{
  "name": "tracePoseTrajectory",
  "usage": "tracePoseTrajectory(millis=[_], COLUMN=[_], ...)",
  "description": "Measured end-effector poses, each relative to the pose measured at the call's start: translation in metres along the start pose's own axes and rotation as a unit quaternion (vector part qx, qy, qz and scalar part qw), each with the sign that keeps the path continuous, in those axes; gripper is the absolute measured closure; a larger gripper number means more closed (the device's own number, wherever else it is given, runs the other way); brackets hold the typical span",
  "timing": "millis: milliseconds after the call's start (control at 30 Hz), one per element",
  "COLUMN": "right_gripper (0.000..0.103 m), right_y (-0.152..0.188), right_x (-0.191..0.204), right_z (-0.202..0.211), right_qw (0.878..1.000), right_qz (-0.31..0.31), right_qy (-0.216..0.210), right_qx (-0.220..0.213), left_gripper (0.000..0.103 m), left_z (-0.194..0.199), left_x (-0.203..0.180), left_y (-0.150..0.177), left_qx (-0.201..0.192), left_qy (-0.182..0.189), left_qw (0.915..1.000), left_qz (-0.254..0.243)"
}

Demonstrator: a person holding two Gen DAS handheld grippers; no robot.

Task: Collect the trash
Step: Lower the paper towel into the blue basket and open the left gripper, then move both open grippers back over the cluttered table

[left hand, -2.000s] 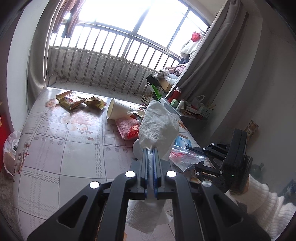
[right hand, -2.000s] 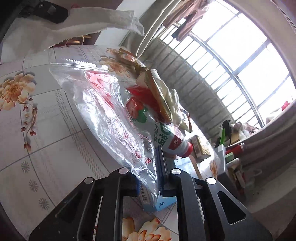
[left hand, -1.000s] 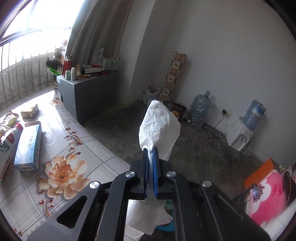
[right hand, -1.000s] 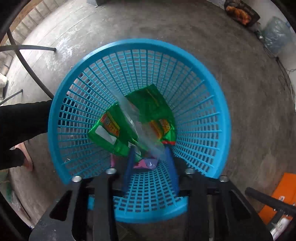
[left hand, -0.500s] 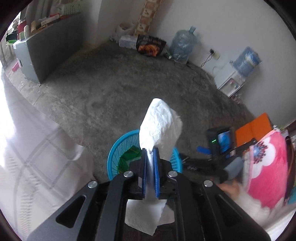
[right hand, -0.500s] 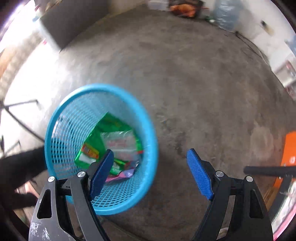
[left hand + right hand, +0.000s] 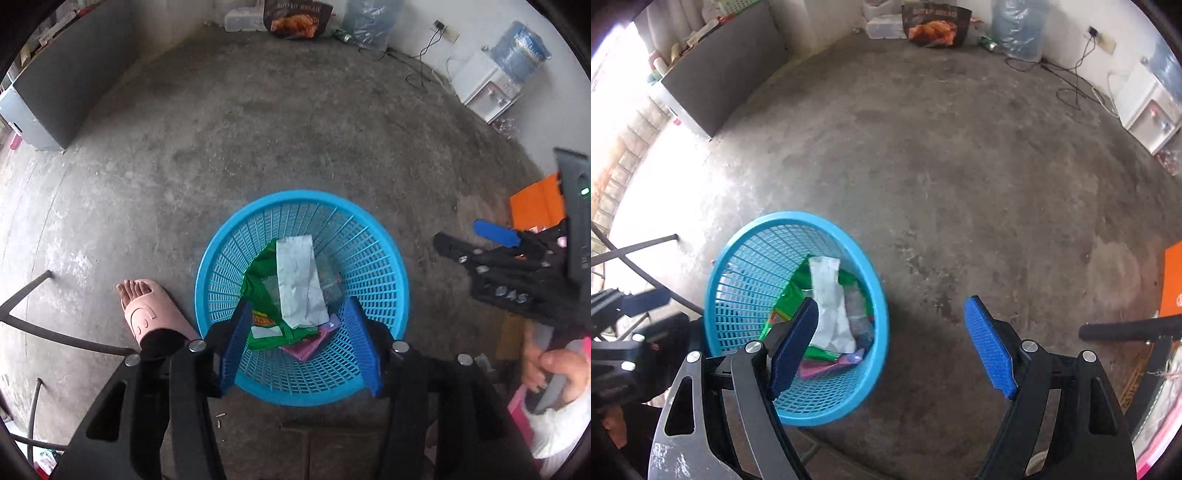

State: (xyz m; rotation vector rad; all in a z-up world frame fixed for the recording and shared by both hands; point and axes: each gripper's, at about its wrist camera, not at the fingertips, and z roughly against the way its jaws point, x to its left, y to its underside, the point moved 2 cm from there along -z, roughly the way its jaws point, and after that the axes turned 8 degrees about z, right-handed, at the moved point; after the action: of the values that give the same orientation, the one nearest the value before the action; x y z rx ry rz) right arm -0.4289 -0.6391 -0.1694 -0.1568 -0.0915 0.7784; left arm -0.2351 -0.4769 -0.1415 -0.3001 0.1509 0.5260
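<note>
Two fingers [image 7: 236, 343] spread, tissue [image 7: 300, 281] between, in basket [image 7: 391, 266]

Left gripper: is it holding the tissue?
No. The left gripper is open and empty; the tissue lies in the blue basket.

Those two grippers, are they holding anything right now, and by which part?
Nothing. The left gripper and right gripper are both open; the white tissue lies loose in the blue basket.
</note>
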Motion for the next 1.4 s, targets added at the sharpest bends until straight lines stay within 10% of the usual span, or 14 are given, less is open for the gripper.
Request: tracePoseTrajectory(millis=[333, 667, 967, 1400], right_gripper=[0.024, 0.019, 0.017, 0.015], right_y=[-0.042, -0.078, -0.099, -0.086], right_x=[0.074, 0.171, 0.256, 0.335], right_z=[0.071, 0.141, 0.181, 0.194], right_qw=[0.991, 0.964, 0.935, 0.915], right_qz=[0.070, 0.153, 0.223, 0.273], right_qy=[-0.060, -0.136, -0.183, -0.228], right_qx=[-0.098, -0.168, -0.205, -0.191], left_gripper=[0.052, 0.048, 0.040, 0.037], left_z=[0.224, 0.373, 0.420, 0.408], left_x=[0.059, 0.182, 0.255, 0.301], left_y=[0.026, 0.139, 0.208, 0.246], left_qx=[-0.222, -0.352, -0.403, -0.382], left_qy=[0.109, -0.048, -0.147, -0.152], left_qw=[0.9672, 0.9107, 0.8585, 0.8444], left_qz=[0.057, 0.210, 0.281, 0.343])
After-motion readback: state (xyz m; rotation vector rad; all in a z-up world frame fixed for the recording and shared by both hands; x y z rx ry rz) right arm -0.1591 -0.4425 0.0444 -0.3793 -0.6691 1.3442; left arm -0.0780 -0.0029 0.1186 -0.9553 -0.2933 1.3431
